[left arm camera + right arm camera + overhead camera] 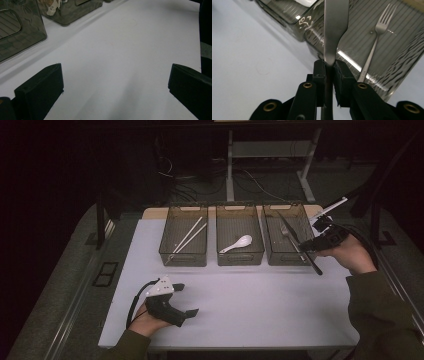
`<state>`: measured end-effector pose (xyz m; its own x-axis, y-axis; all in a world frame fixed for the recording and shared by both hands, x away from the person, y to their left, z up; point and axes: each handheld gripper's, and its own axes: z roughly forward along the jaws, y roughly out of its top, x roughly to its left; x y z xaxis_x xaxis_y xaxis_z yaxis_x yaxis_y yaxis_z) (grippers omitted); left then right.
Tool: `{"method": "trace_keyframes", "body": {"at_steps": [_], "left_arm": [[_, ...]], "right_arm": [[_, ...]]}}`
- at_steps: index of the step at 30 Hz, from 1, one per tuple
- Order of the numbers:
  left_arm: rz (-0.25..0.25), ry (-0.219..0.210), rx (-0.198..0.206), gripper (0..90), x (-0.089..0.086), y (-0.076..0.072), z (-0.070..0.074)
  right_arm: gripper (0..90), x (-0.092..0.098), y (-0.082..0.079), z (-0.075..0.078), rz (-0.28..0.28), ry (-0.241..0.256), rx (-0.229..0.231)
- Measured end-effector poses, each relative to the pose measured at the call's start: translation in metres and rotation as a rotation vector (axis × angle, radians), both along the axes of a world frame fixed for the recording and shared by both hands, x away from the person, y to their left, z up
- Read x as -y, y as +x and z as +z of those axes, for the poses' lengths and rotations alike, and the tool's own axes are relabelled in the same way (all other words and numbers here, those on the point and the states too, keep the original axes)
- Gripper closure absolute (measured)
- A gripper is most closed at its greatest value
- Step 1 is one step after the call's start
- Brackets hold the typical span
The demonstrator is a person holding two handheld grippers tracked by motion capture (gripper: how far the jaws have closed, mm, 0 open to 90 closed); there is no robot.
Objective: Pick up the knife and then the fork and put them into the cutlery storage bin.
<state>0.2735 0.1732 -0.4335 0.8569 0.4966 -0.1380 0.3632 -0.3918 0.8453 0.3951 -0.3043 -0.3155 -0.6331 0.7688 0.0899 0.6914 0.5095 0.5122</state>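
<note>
While the right gripper pinched the flat silver metal knife over the smoky plastic bin near the desk's far right corner, w/ a thin grip it could probably twist and drop outside; left gripper rested spread, front edge.

The right gripper, its black jaws closed, pinches the narrow neck of a flat steel knife whose broad blade runs straight up. Beyond it, a slim silver fork lies inside a smoky transparent ribbed plastic bin, which stands on the white table.
</note>
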Motion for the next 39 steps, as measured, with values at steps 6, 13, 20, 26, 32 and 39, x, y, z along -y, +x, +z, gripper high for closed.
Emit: {"method": "trace_keyframes", "body": {"at_steps": [6,13,20,26,32,39], "left_arm": [[0.001,-0.003,0.001,0.0,0.0,0.0,0.0],[-0.002,-0.003,0.003,0.0,0.0,0.001,0.0],[-0.009,0.007,0.008,0.0,0.002,0.001,-0.001],[-0.01,0.006,0.008,0.0,0.001,0.001,-0.001],[-0.011,0.003,0.007,0.0,0.001,0.001,-0.001],[-0.013,0.005,0.007,0.0,0.001,0.001,0.0]], "right_arm": [[79.7,0.002,0.014,0.01,-0.029,0.016,0.019],[79.7,0.002,0.032,0.02,-0.066,0.022,0.036],[79.7,-0.003,0.055,0.023,-0.102,0.02,0.05],[79.7,-0.008,0.073,0.014,-0.122,0.014,0.048],[79.7,-0.009,0.084,0.003,-0.143,0.012,0.038],[79.7,-0.01,0.095,-0.01,-0.172,0.01,0.008]]}}
